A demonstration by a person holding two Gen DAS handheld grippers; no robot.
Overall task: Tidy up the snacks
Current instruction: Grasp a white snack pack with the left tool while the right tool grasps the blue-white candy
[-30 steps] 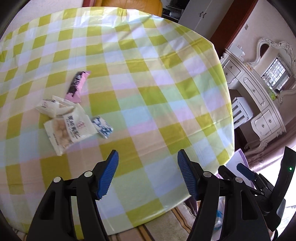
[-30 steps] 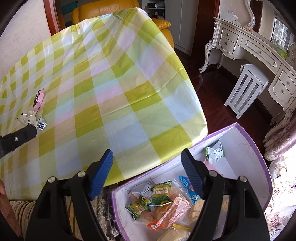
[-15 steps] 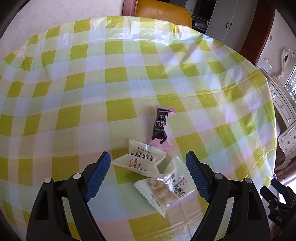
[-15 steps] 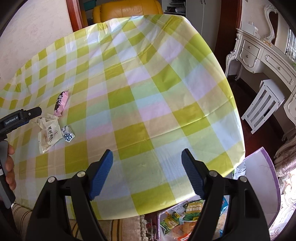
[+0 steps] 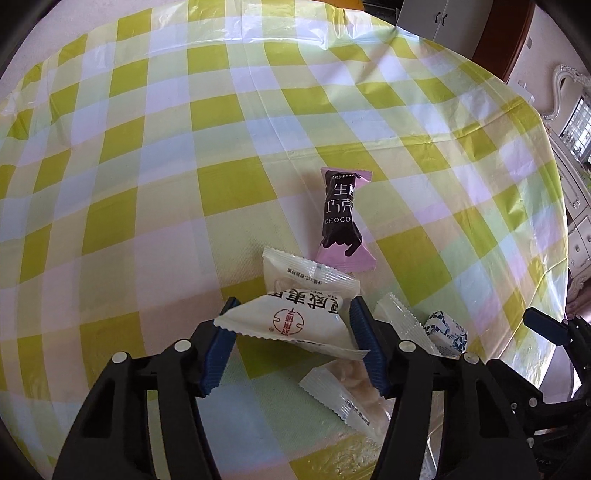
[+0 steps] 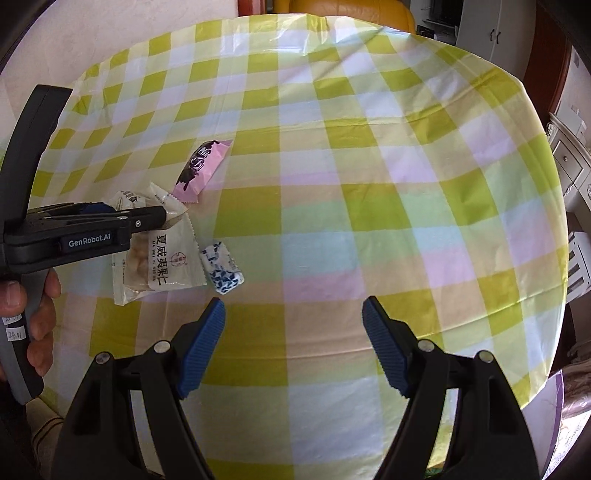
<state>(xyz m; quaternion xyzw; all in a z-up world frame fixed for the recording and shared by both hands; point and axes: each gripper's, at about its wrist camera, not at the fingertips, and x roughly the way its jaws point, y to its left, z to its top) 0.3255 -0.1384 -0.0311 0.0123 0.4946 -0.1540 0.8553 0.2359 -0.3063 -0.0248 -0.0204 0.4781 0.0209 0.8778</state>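
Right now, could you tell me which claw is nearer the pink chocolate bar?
Left. The left claw, closing around a white packet, sits just short of the pink chocolate bar; the right claw hangs farther back, empty.

The pink-and-black chocolate wrapper [image 5: 341, 218] reads "CHOCO". The black left gripper [image 6: 173, 218] body bears "GenRobot.AI". The white translucent snack packet [image 6: 162, 266] carries "夏威夷果仁".

Checked tablecloth [image 6: 332, 221], orange chair [image 6: 351, 9] behind, white dresser [image 6: 569, 158] rt, maybe w/ drawers.
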